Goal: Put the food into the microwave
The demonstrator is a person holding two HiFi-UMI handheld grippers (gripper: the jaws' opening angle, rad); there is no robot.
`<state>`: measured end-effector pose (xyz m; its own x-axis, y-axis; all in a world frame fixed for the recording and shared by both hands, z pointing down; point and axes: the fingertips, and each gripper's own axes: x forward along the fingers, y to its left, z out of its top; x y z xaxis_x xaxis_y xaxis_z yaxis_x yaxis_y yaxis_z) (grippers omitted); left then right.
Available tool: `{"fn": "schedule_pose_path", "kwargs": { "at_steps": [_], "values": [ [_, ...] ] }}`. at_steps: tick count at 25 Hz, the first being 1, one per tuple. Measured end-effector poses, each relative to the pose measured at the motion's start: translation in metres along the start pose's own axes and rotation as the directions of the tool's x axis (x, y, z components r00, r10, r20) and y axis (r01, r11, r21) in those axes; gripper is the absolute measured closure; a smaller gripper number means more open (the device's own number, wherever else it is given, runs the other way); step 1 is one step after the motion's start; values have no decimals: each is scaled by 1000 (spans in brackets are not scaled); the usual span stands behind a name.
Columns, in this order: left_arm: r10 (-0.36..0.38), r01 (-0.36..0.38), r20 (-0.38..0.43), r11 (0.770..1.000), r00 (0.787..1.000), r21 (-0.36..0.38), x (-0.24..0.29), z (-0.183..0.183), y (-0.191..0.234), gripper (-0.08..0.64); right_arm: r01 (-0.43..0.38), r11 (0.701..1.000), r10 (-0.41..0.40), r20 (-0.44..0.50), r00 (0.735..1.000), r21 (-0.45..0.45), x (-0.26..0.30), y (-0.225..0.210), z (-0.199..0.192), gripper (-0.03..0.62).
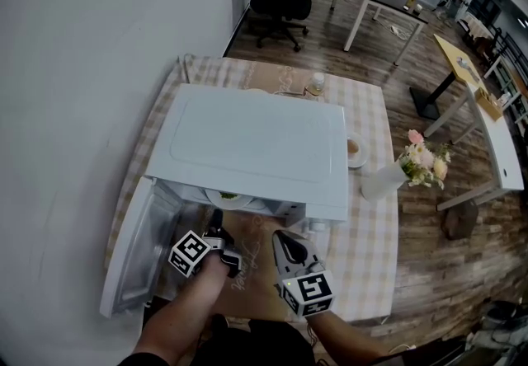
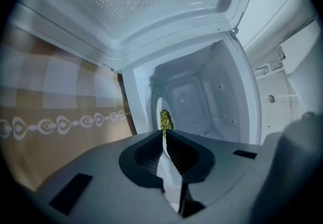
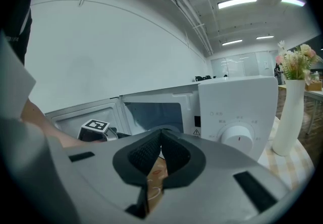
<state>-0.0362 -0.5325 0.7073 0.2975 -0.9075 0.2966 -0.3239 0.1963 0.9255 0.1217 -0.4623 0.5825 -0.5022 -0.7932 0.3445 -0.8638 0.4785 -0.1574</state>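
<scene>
Fingers [image 2: 145, 156] of the left gripper [image 2: 164, 134] are pinched tight on the rim of a white plate [image 2: 167, 170], seen edge-on. Only the thin rim keeps them apart. Green food [image 2: 165, 119] sits on the plate just past the tips. The head view puts the plate at the mouth of the microwave [image 1: 247, 146], partly inside the cavity, with the door [image 1: 132, 253] swung wide to the left. Cannot tell whether the plate rests on the cavity floor or hangs above it.

Right gripper [image 3: 160, 134]: fingers [image 3: 144, 156] are closed on each other with nothing between them. It hovers just outside the opening, beside the left gripper, over the bench [image 1: 367, 228], touching nothing.

Step in hand, as I read it: carrying the plate into the cavity, insertion about half done. The next move calls for pushing it deeper toward the centre, kept level so the food does not slide. After that, set it down, ease the left fingers apart and back out clear of the door frame.
</scene>
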Motion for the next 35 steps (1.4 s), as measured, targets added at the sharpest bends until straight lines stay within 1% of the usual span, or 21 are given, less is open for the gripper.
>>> {"fn": "schedule_pose_path", "kwargs": {
  "at_steps": [3,6,8,14,22,26,28,30,35],
  "values": [
    [12,-12,-51,1000,999,15,4,-13,-2,531,-8,1000,8,4,1000,3,0,3,0,584],
    [29,-25,-65,998,997,58,12,-15,-2,531,-13,1000,13,1,1000,-1,-2,4,-2,584],
    [35,-30,-66,996,997,82,16,-13,-2,531,-10,1000,10,-1,1000,-5,-4,1,-3,584],
    [32,-27,-50,996,998,88,24,-10,-2,531,2,1000,-2,-8,1000,7,-10,-7,-8,584],
    [29,-22,-48,990,998,138,33,-3,-10,532,11,1000,-10,-12,1000,19,-13,-10,-10,584],
    [32,-25,-48,991,998,133,33,-1,-10,532,19,1000,-18,-15,1000,22,-15,-13,-12,584],
    [22,-15,-51,991,998,137,29,-1,-10,532,19,1000,-19,-11,1000,20,-16,-12,-12,584],
    [4,6,-60,987,998,160,23,-2,-13,532,19,1000,-19,-1,1000,20,-16,-9,-9,584],
    [-79,100,-99,967,992,235,-6,-9,-36,532,23,1000,-23,16,1000,18,-25,5,-3,584]
  ]
}}
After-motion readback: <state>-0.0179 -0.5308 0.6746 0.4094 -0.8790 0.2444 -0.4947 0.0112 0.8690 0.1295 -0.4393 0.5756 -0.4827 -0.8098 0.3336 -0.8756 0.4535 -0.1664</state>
